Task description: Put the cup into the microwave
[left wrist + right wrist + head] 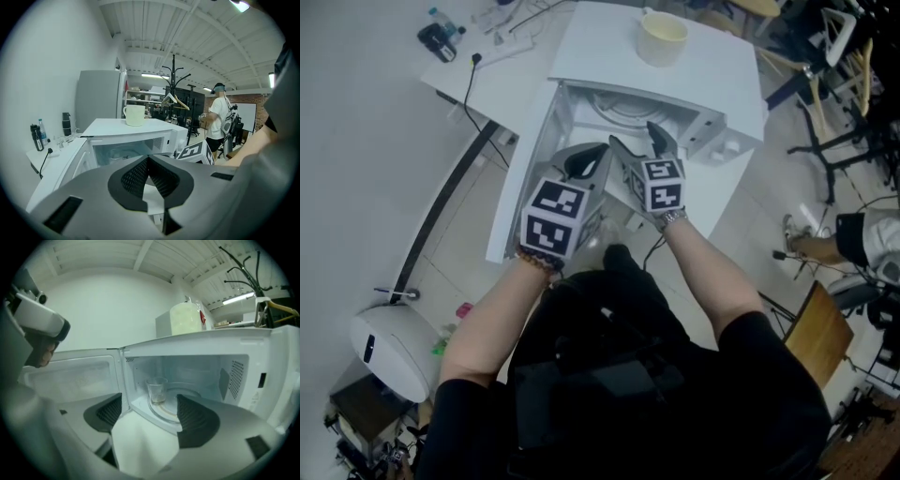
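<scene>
Since the clear glass cup (pixel 156 390) stands on the round turntable (pixel 165 408) inside the open white microwave (pixel 262 348), the right gripper (pixel 150 404) hangs before it, fingers spread and empty. The left gripper (pixel 149 159) has nothing to hold, so its fingers are pressed together.

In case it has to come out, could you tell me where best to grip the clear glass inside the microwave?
Grip the clear glass across its side walls near mid-height, coming in level through the open front of the microwave. It stands upright on the turntable with no handle, and the roof blocks approach from above.
</scene>
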Demonstrator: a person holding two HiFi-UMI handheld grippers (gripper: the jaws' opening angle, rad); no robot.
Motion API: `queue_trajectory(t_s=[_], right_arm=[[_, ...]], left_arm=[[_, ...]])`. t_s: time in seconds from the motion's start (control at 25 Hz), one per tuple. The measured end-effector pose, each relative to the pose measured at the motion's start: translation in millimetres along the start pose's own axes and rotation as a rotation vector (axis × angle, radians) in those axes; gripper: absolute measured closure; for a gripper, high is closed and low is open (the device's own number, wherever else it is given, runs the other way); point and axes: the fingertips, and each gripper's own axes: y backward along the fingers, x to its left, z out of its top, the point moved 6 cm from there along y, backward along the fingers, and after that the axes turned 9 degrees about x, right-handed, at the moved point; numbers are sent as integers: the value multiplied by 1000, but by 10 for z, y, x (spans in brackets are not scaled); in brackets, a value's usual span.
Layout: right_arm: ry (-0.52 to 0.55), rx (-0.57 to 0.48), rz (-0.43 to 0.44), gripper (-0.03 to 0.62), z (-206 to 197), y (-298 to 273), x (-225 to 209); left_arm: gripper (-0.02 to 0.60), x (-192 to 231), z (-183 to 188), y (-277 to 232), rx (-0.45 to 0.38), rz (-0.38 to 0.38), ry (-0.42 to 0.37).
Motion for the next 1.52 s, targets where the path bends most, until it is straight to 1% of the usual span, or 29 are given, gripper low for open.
queue_trajectory(t_s=[0.36,0.56,0.84,1.0,1.16,1.24,1.52], right_arm=[[-7,-39,-52,248,-62,575,37],[-9,-54,-69,306,-81,879,81],[17,-65,-75,404,-87,1262,91],[26,-62,-63,438,-125,1427,82],[39,-68,-54,467,-143,1580,-1],[43,-74,-49,491,-148,1652,-45],[60,-87,-24,574,-152,1915,-231]], left_arm=[[581,-213,11,259,-42,-22,-34],[581,-293,70,381,-73,-34,-30],[581,-395,182,445,-117,-37,-26],[581,-446,213,420,-128,-37,-15],[581,-525,303,367,-142,-16,-35],[581,-562,341,342,-152,3,-44],[581,-741,436,215,-166,53,-41]])
